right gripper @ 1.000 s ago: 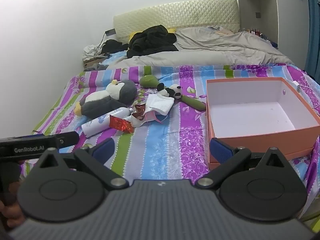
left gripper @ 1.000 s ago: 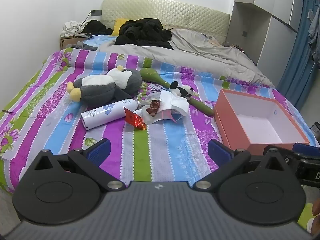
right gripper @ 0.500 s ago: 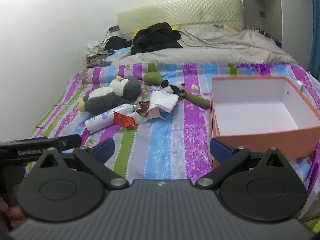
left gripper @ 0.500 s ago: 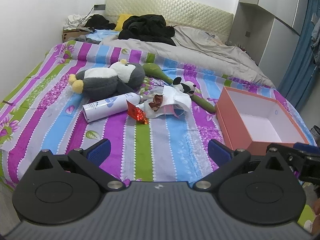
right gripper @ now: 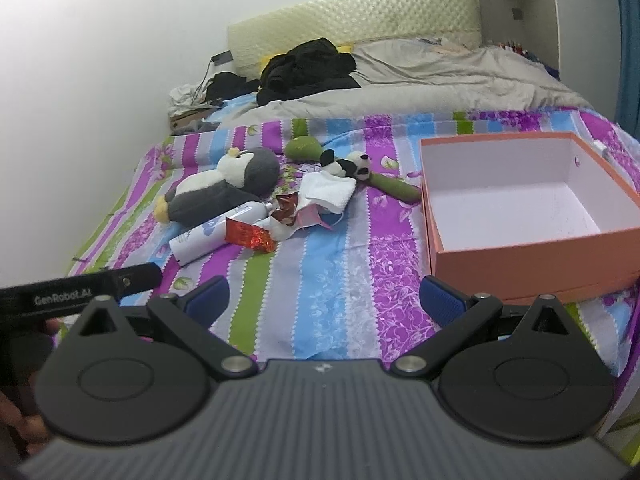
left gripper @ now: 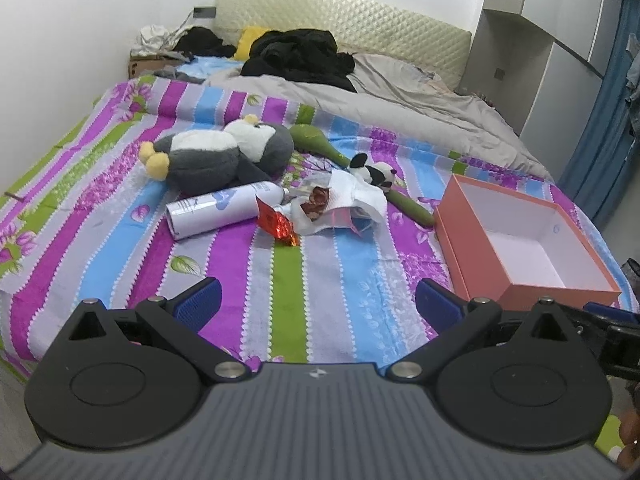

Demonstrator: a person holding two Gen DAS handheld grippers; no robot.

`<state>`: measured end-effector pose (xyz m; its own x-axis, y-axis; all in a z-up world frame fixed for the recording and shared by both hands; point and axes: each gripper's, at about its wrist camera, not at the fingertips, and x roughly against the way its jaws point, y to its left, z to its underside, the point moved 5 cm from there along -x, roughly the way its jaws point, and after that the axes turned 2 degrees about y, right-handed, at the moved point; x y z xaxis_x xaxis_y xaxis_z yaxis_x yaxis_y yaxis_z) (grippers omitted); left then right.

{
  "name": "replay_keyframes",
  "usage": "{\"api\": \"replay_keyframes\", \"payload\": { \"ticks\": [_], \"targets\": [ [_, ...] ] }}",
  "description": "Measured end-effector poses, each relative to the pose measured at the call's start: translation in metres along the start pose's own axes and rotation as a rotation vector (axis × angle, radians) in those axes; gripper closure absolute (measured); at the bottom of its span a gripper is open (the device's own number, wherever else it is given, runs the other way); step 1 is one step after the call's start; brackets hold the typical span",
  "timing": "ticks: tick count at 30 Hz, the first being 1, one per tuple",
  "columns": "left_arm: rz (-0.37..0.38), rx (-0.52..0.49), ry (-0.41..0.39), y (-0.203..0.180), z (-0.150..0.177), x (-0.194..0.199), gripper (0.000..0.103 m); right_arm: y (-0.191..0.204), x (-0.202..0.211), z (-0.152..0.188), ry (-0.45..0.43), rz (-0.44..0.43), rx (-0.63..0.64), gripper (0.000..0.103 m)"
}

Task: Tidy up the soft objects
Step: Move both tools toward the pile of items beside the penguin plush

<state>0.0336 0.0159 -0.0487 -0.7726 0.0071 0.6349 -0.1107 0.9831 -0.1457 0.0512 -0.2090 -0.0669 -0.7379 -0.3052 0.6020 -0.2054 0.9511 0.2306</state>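
**Soft toys heaped mid-bed, box waiting empty**

Both sets of tongs, left tongs (left gripper: 316, 300) and right tongs (right gripper: 324, 296), spread wide and holding nothing, poised above the near edge of the striped bed (left gripper: 288, 280). Penguin plush (left gripper: 224, 156) lying on its side mid-bed, touching the white spray can (left gripper: 224, 208); panda toy (left gripper: 376, 172) on a green stem just beside a white cloth (left gripper: 360, 196). Orange box (right gripper: 520, 208) well apart to the right, nothing inside. Judged light, squashy, forgiving: best pinched deep across the penguin's grey body, not its fur tips. Cloth limp, likely to drape. Foil wrapper (left gripper: 280, 226) and can probably not soft.
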Motion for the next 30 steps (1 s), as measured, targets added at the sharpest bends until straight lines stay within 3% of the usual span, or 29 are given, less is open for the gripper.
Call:
{"api": "replay_keyframes", "payload": {
  "ticks": [30],
  "targets": [
    [0.010, -0.013, 0.037, 0.012, 0.006, -0.028, 0.000, 0.001, -0.021, 0.002, 0.017, 0.030, 0.012, 0.000]
  ]
}}
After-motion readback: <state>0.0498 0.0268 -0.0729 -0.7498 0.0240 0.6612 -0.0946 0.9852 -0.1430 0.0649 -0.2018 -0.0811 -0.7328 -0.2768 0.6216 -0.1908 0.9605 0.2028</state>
